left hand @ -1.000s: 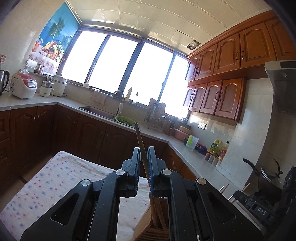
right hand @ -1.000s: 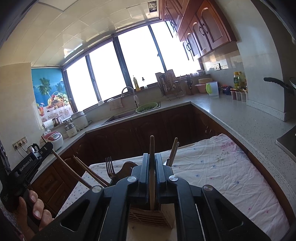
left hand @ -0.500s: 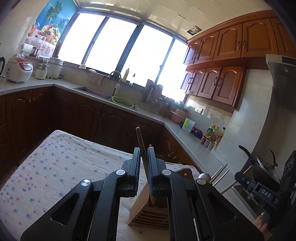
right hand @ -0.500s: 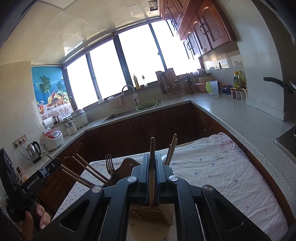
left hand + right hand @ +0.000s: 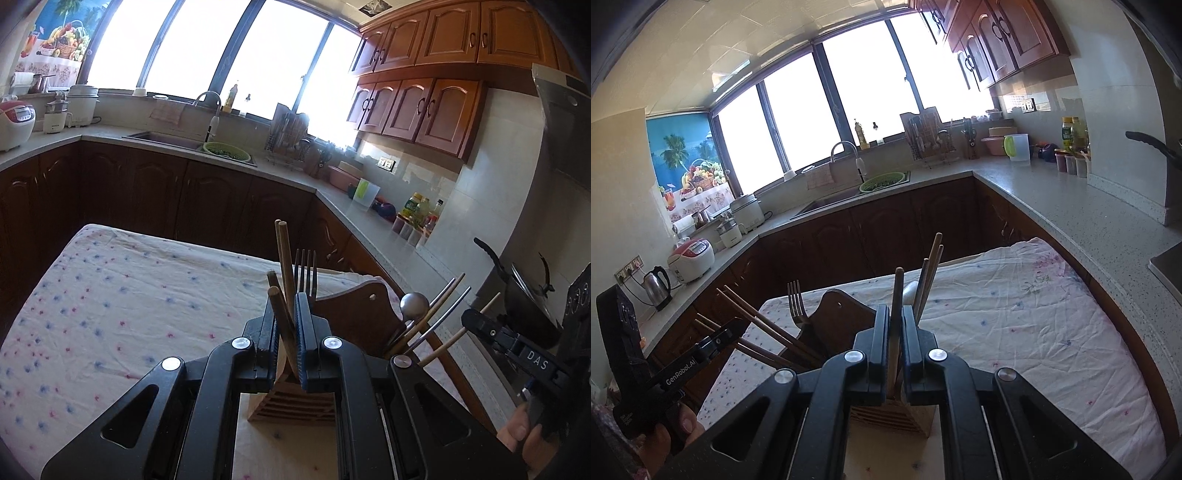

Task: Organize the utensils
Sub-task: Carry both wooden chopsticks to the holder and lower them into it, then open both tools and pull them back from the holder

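A slatted wooden utensil holder [image 5: 293, 402] [image 5: 892, 417] stands on the flowered cloth, right under both grippers. My left gripper [image 5: 286, 314] is shut on a wooden chopstick [image 5: 277, 306] whose lower end points down into the holder. A fork [image 5: 306, 269] and more chopsticks [image 5: 283, 254] stand in it. My right gripper [image 5: 894, 325] is shut on another wooden chopstick [image 5: 897, 295], upright over the holder. A spoon [image 5: 414, 303] and several chopsticks lean in the holder's other side.
The table carries a flowered cloth [image 5: 122, 295] [image 5: 1034, 314]. A dark wooden board [image 5: 354, 314] [image 5: 838, 317] rises behind the holder. Dark cabinets and a grey counter [image 5: 1071, 206] run around the table. A pan [image 5: 524, 295] sits at the right.
My left gripper has tilted down and lowered its chopstick toward the holder, which now shows fully with fork and chopsticks. My right gripper has hardly moved.
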Action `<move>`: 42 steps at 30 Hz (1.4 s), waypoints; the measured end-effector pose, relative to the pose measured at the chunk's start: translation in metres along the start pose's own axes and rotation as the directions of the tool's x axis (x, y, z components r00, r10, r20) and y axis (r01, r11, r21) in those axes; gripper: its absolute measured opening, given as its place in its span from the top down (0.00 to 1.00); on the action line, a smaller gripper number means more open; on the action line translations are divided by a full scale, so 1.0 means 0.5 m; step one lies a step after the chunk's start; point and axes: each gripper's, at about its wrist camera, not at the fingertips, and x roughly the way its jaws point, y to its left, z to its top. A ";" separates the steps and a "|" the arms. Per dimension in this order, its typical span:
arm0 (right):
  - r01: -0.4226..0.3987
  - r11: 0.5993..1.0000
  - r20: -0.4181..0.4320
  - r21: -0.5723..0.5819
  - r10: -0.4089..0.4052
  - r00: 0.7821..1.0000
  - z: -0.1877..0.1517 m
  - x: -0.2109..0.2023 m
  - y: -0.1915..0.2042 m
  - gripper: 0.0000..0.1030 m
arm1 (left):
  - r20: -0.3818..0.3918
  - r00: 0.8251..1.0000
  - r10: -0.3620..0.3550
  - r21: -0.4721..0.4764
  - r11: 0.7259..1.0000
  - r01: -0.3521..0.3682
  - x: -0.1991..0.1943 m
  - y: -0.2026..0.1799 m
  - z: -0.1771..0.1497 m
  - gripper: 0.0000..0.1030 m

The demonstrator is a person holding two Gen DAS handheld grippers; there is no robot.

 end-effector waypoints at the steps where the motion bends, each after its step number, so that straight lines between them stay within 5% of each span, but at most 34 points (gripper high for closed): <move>1: 0.000 1.000 -0.001 0.000 0.000 1.000 0.000 0.000 -0.001 0.94 | 0.000 1.000 0.003 0.004 1.000 -0.003 0.000 -0.002 0.000 0.93; 9: -0.012 1.000 0.012 0.015 0.012 1.000 0.001 -0.006 0.001 0.89 | 0.006 1.000 -0.016 0.021 1.000 0.016 -0.021 -0.010 0.013 0.89; 11: -0.022 0.999 0.024 0.025 0.021 0.999 0.003 -0.018 0.001 0.82 | 0.021 1.000 -0.023 0.023 0.999 0.023 -0.042 -0.015 0.016 0.66; 14: -0.033 0.998 0.061 0.047 0.030 0.998 0.007 -0.045 -0.002 0.58 | 0.062 0.998 -0.025 0.016 1.000 0.024 -0.085 -0.021 0.018 0.39; 16: -0.037 0.998 0.082 0.058 0.032 0.996 0.008 -0.067 -0.006 0.56 | 0.085 0.996 -0.015 0.015 1.000 0.014 -0.116 -0.021 0.017 0.31; 20: -0.042 0.996 0.121 0.082 0.032 0.992 -0.005 -0.111 -0.018 0.32 | 0.098 0.995 0.029 0.003 1.000 -0.029 -0.172 -0.007 -0.007 0.07; 24: -0.053 0.995 0.139 0.084 0.041 0.989 -0.047 -0.149 -0.022 0.12 | 0.058 0.994 0.088 0.001 0.996 -0.088 -0.212 0.015 -0.060 0.01; 33: -0.048 0.993 0.037 0.111 0.044 0.998 -0.191 -0.193 -0.030 0.07 | -0.095 0.969 0.227 0.027 0.974 -0.225 -0.275 0.057 -0.205 0.00; 39: -0.027 0.997 -0.002 0.078 0.027 1.000 -0.280 -0.231 -0.022 0.06 | -0.079 0.918 0.389 0.075 0.920 -0.384 -0.318 0.068 -0.276 0.00; 42: -0.007 0.998 0.013 0.056 0.006 1.000 -0.301 -0.252 -0.019 0.05 | -0.041 0.918 0.394 0.054 0.919 -0.391 -0.343 0.077 -0.295 0.00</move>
